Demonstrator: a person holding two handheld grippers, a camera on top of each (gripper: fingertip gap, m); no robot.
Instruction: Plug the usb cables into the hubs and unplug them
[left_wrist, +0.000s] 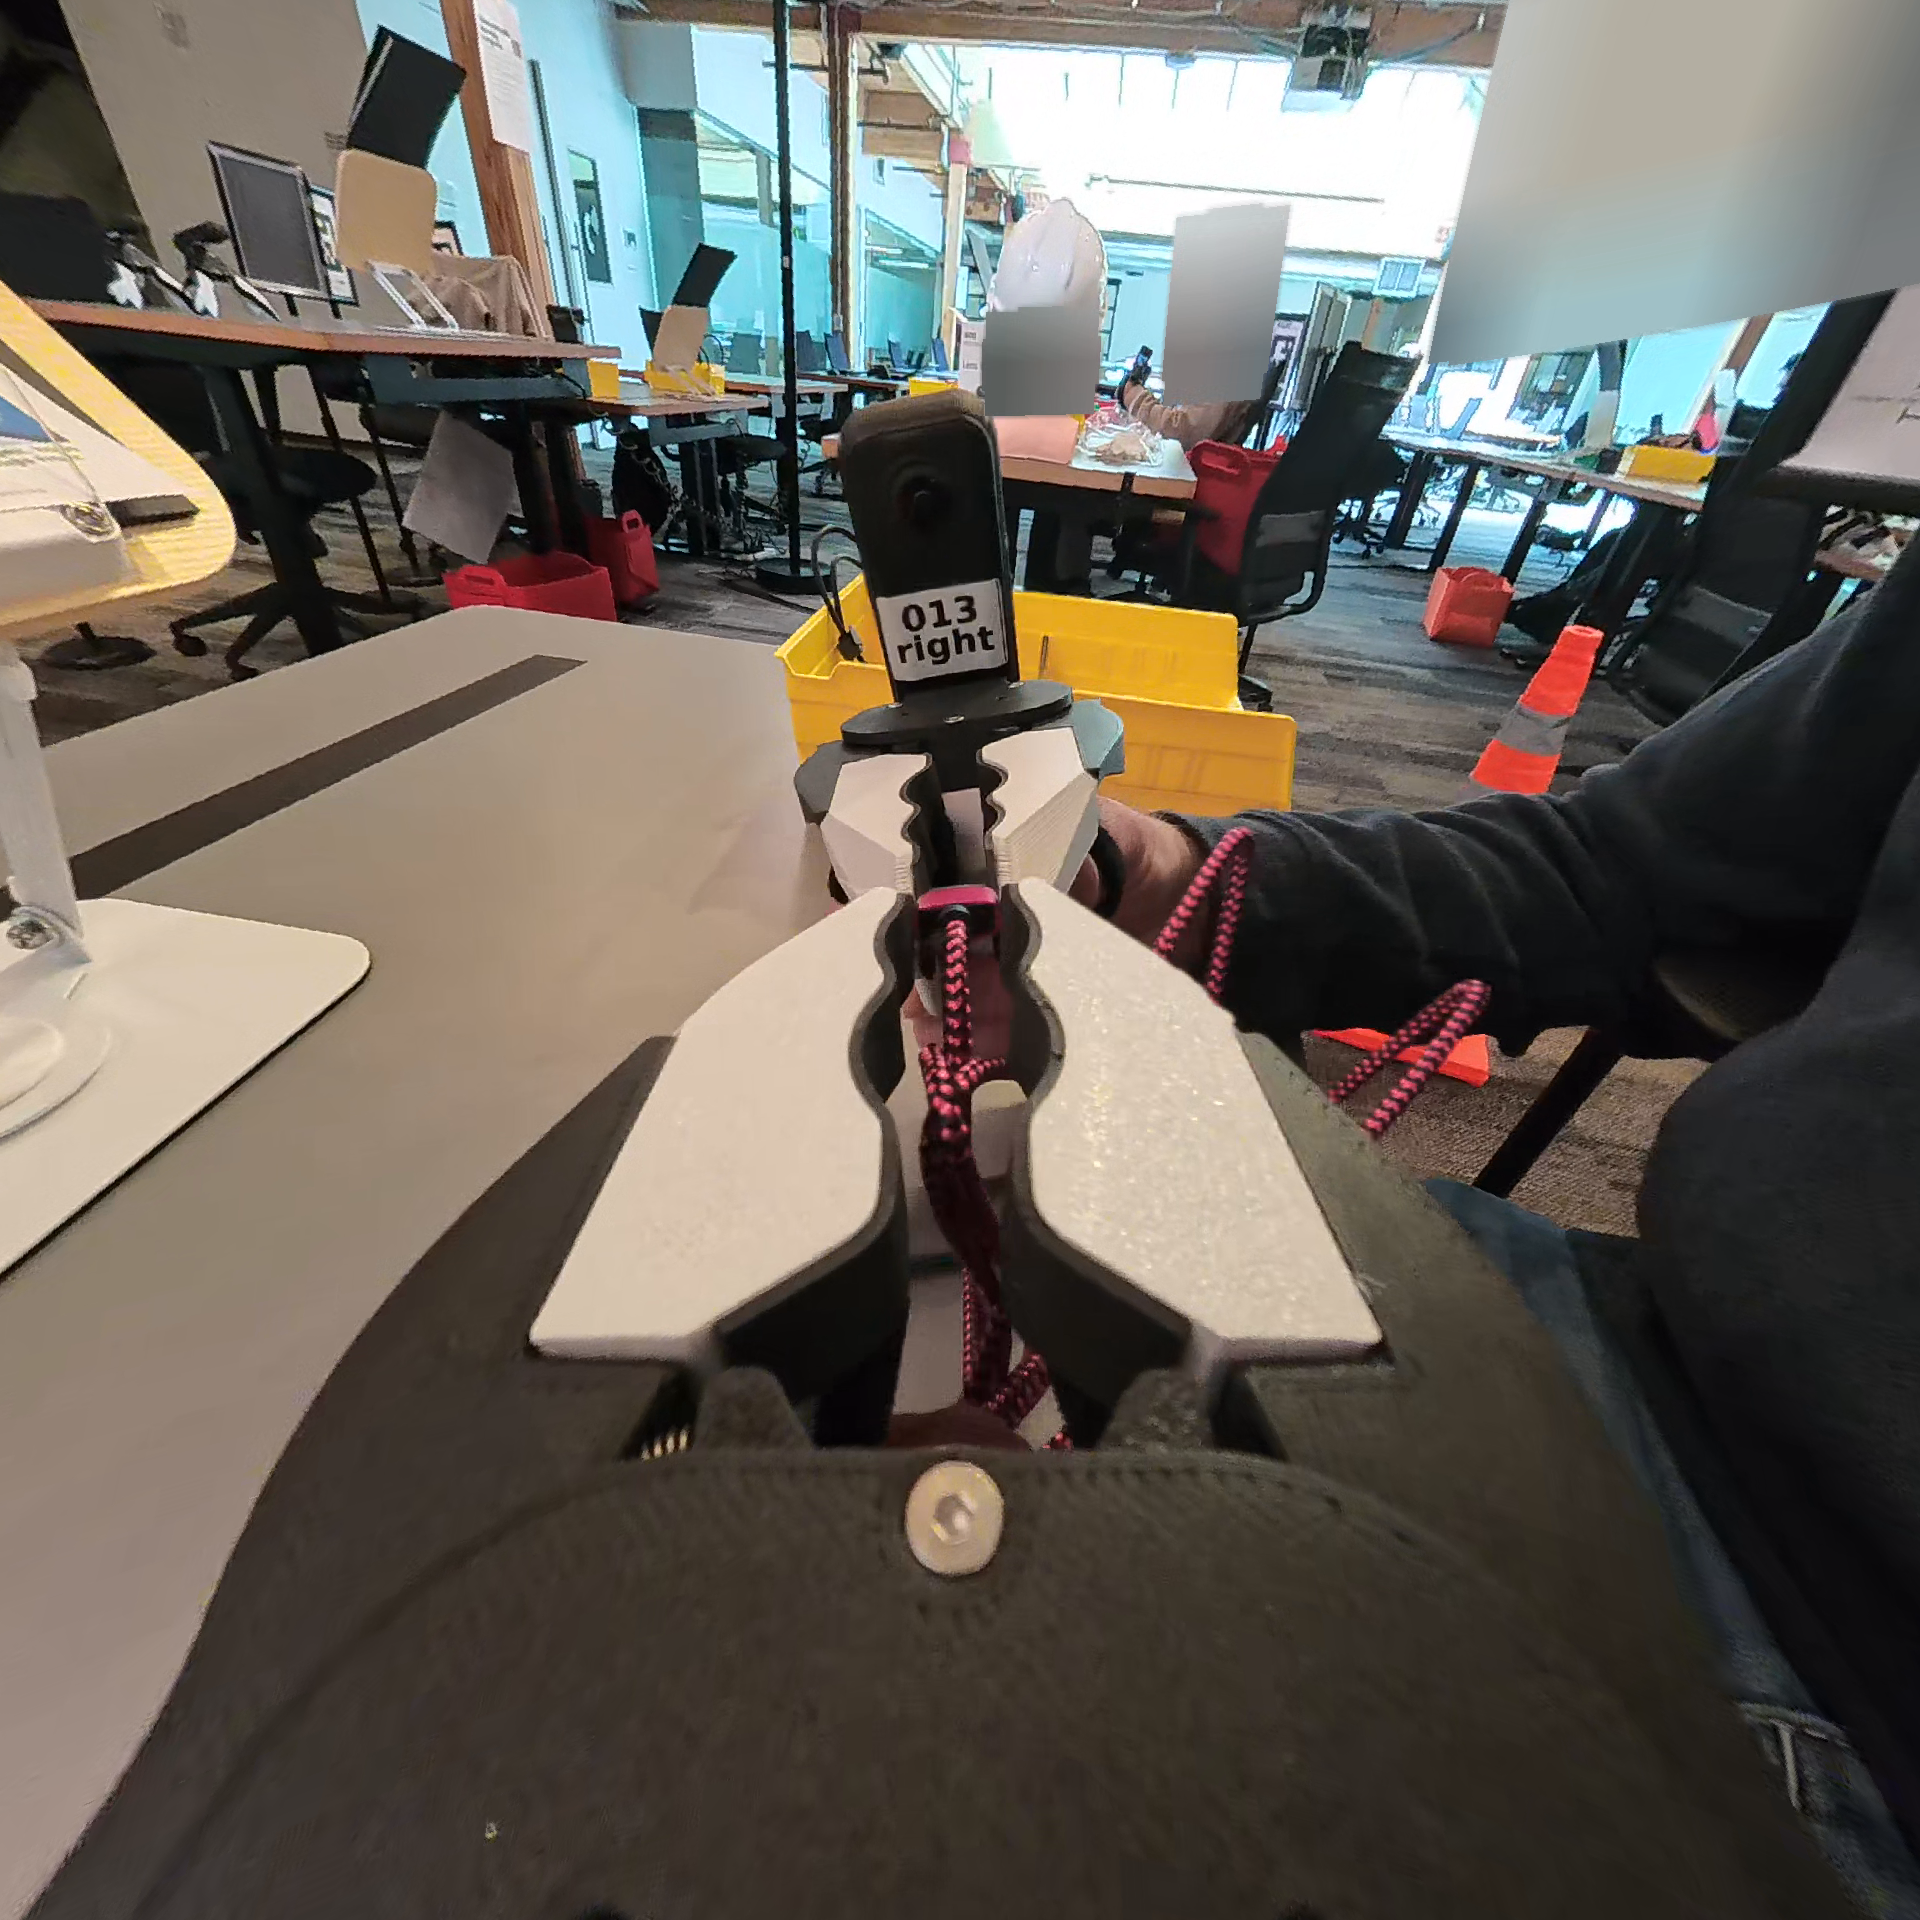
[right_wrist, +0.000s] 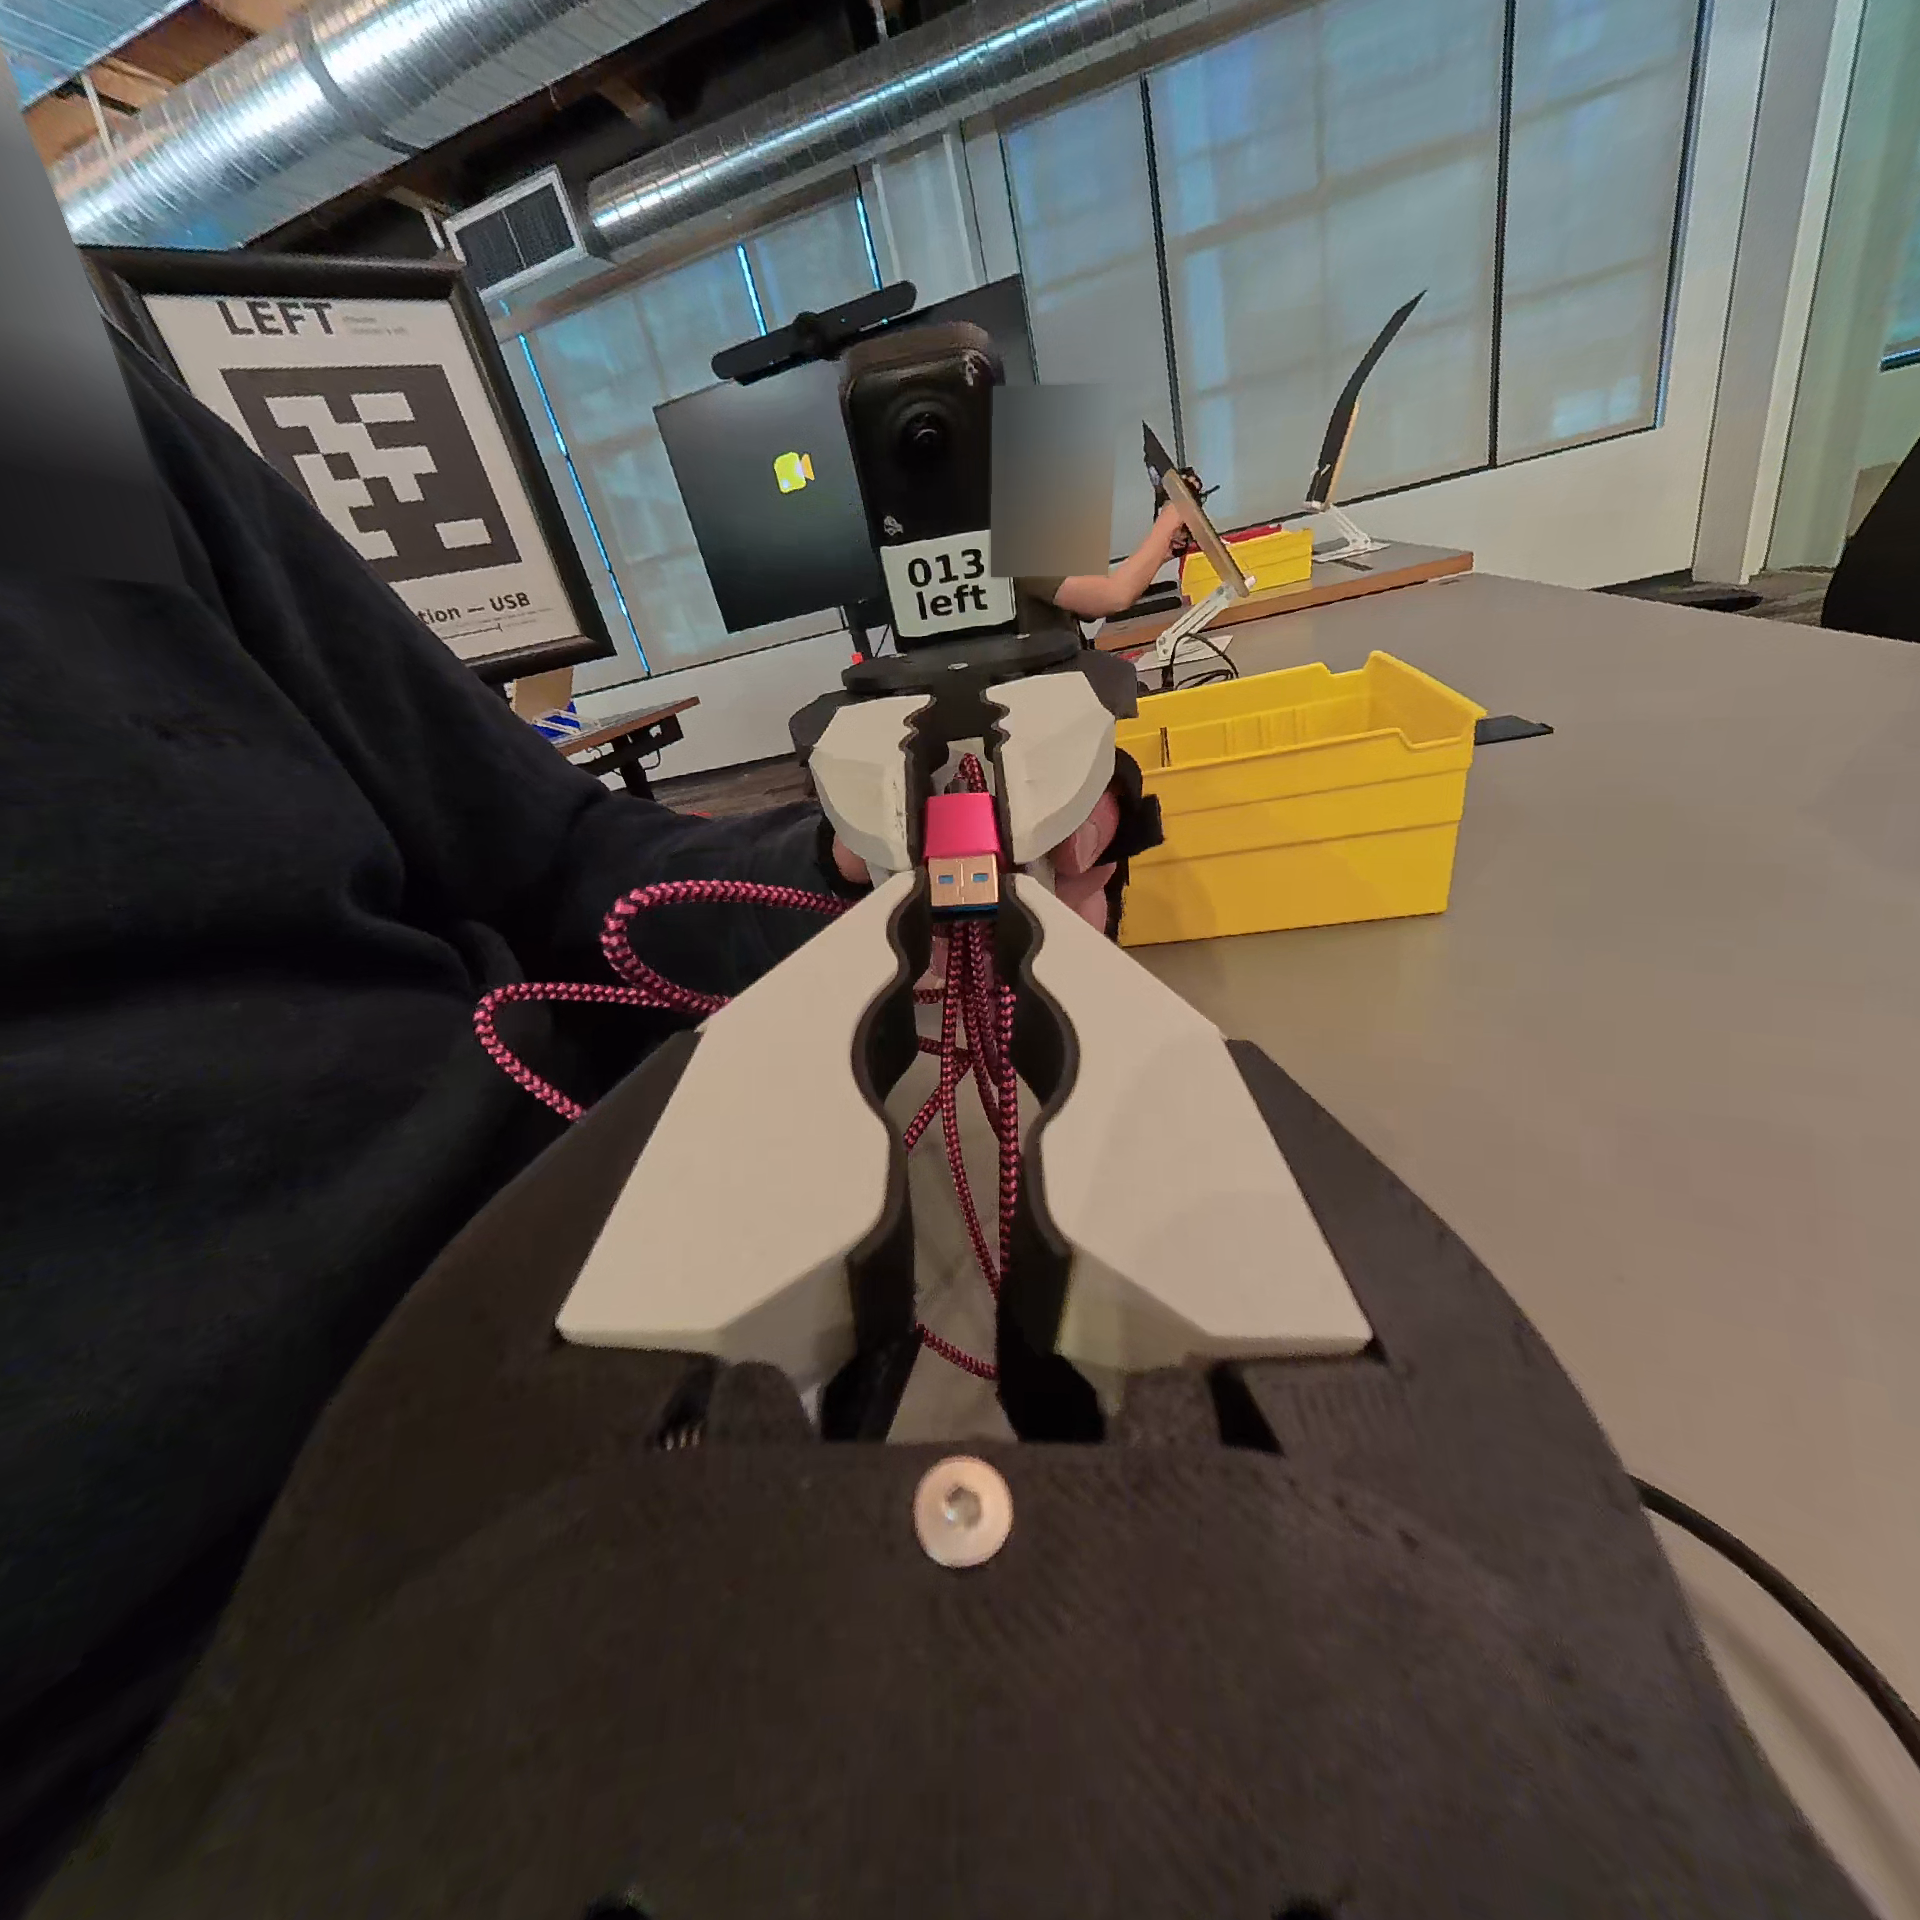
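The pink metal USB plug (right_wrist: 963, 852) with its gold-and-blue connector face sits pinched at the tips of the left tongs (right_wrist: 961, 821), its open end pointing straight at the tips of the right tongs (right_wrist: 961, 904), which meet it head-on. In the left wrist view the same plug (left_wrist: 956, 899) shows as a pink sliver between the two pairs of tips. The pink-and-black braided cable (right_wrist: 966, 1081) trails from the plug, hangs through the gap between the right tongs' white fingers (right_wrist: 1153, 1122) and loops out over the person's dark sleeve (right_wrist: 312, 883).

The left tongs (left_wrist: 958, 925) are clenched on the plug. The right tongs (left_wrist: 951, 821) stand nearly closed, something white held between their tips, though whether they truly grip it cannot be told.

Both pairs hang above the near edge of the grey bench (right_wrist: 1610, 1039). A yellow plastic bin (right_wrist: 1299, 821) stands on the bench just beyond the left tongs. A white flat stand base (left_wrist: 156, 1039) lies toward the bench's left edge.
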